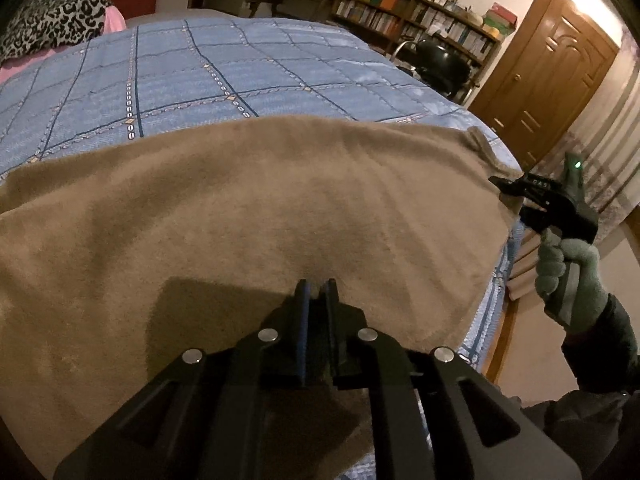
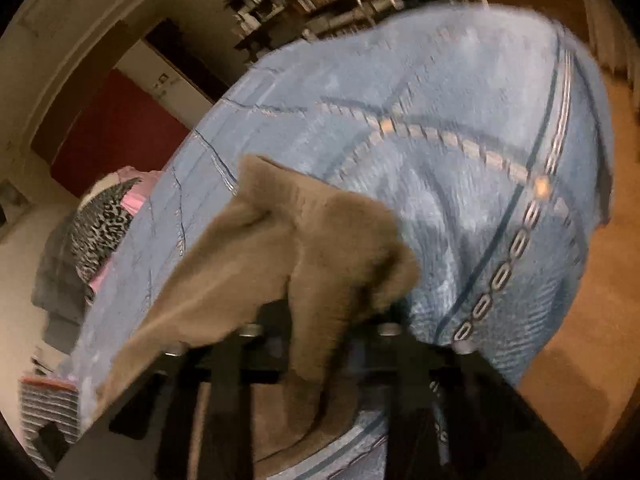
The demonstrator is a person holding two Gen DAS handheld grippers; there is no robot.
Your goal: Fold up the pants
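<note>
I judged the step in hand to be carrying one end of the brown pants over to make a fold, and doing it well meant lifting both ends level and laying the cloth down flat without dragging the blue bedspread underneath. The pants lay spread wide across the near part of the bed, reaching from the left edge of the left wrist view to the bed's right side. My left gripper sat low on the cloth near its near edge, jaws nearly pressed together with a little tuft of fabric between the tips, so I took it to be pinching the pants. My right gripper, held in a gloved hand, stood at the pants' right end by the bed corner. In the blurred right wrist view, a bunch of pants draped over that gripper and hid the jaws, so I could not tell how they stood.
</note>
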